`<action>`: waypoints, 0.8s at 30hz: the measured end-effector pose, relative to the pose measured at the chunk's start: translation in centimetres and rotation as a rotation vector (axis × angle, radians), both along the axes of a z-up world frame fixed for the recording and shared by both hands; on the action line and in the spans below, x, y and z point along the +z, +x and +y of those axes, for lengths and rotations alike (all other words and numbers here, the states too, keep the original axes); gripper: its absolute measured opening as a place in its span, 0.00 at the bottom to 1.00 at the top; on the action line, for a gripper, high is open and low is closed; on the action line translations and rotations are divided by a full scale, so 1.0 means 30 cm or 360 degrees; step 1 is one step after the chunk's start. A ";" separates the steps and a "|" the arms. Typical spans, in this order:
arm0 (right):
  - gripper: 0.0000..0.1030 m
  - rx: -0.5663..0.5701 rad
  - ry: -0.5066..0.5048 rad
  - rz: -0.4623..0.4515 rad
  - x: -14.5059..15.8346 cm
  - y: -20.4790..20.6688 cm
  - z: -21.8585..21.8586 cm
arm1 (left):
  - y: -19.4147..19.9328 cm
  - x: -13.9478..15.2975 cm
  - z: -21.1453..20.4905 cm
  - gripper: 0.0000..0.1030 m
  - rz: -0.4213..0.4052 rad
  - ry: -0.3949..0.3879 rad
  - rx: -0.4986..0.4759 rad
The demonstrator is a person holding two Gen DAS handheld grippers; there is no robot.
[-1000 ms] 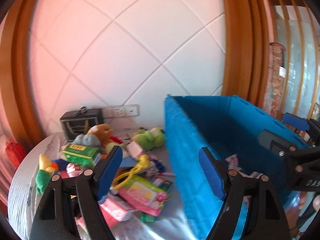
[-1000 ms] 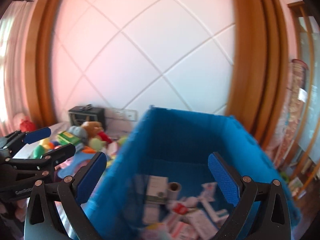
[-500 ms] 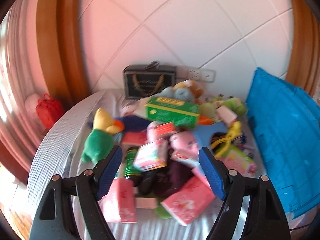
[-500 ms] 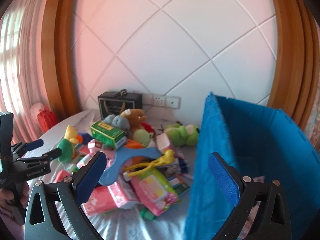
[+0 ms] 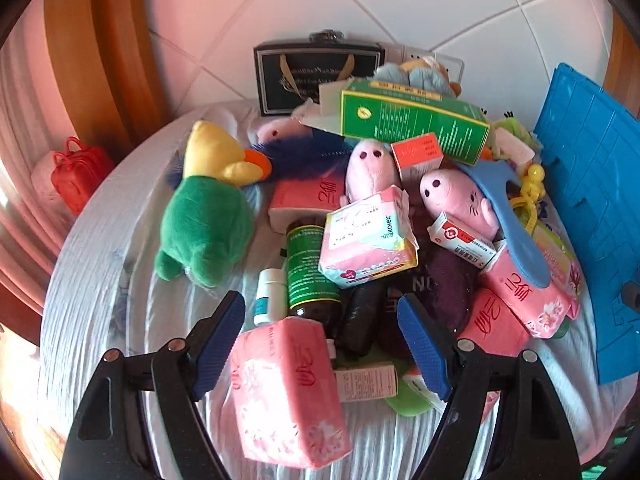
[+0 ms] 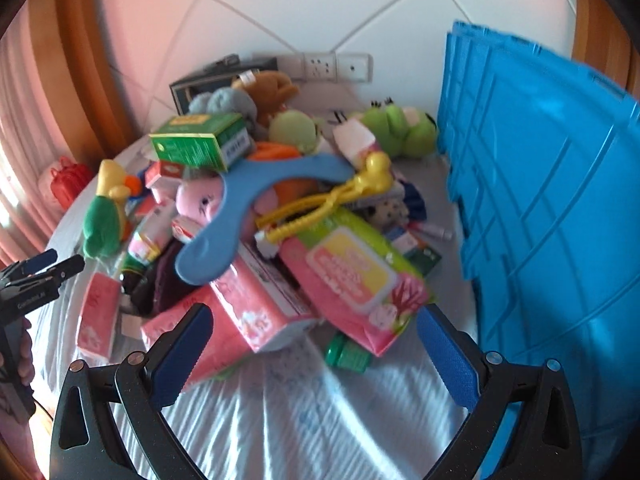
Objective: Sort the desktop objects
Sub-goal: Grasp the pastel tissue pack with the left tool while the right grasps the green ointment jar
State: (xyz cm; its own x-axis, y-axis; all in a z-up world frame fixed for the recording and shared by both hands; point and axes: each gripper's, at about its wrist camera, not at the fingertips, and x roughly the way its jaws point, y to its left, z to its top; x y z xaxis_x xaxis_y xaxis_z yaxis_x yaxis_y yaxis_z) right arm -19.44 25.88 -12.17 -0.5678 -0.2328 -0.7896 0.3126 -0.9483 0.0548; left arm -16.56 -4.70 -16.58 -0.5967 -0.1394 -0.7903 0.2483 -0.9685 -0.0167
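Note:
A heap of toys, boxes and packets covers the round table [image 5: 92, 280]. My left gripper [image 5: 322, 344] is open above a pink tissue pack [image 5: 284, 392], with a dark green-labelled bottle [image 5: 310, 268] and a small white bottle [image 5: 267, 300] just beyond its tips. My right gripper [image 6: 316, 356] is open and holds nothing; it hovers over the cloth in front of a pink and green wipes packet [image 6: 356, 280] and a green cap [image 6: 346, 354]. A blue boomerang-shaped toy [image 6: 240, 216] and yellow plastic tongs [image 6: 332, 200] lie on top of the heap. The left gripper [image 6: 44, 264] also shows at the right wrist view's left edge.
A blue crate [image 6: 540, 208] stands at the right, its wall [image 5: 592, 208] close to the heap. A green plush parrot [image 5: 204, 216], pink plush toys [image 5: 452, 196], a green box [image 5: 412, 124] and a black gift bag [image 5: 316, 76] sit further back. A red bag [image 5: 76, 172] hangs beyond the table's left edge.
Both grippers have swung left, away from the blue crate, and dropped down close over the heap. Both have stayed open.

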 end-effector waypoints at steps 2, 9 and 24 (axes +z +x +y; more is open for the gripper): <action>1.00 -0.0019 0.0003 -0.0024 -0.019 -0.020 0.001 | -0.043 -0.024 0.001 0.76 -0.0014 0.0013 -0.0020; 1.00 -0.0030 0.0018 -0.0024 -0.015 -0.111 -0.019 | -0.224 -0.088 0.019 0.76 -0.0060 0.0059 -0.0096; 1.00 -0.0043 0.0059 -0.0206 -0.179 -0.281 -0.062 | -0.322 -0.212 -0.007 0.49 -0.0145 0.0043 -0.0147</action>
State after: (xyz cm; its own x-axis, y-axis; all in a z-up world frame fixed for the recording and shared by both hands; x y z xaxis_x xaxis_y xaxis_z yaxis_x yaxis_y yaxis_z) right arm -27.88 24.01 -17.53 -0.4660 -0.1879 -0.8646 0.2795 -0.9584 0.0576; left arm -26.21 -4.91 -22.95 -0.5315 -0.0651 -0.8445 0.1597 -0.9869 -0.0244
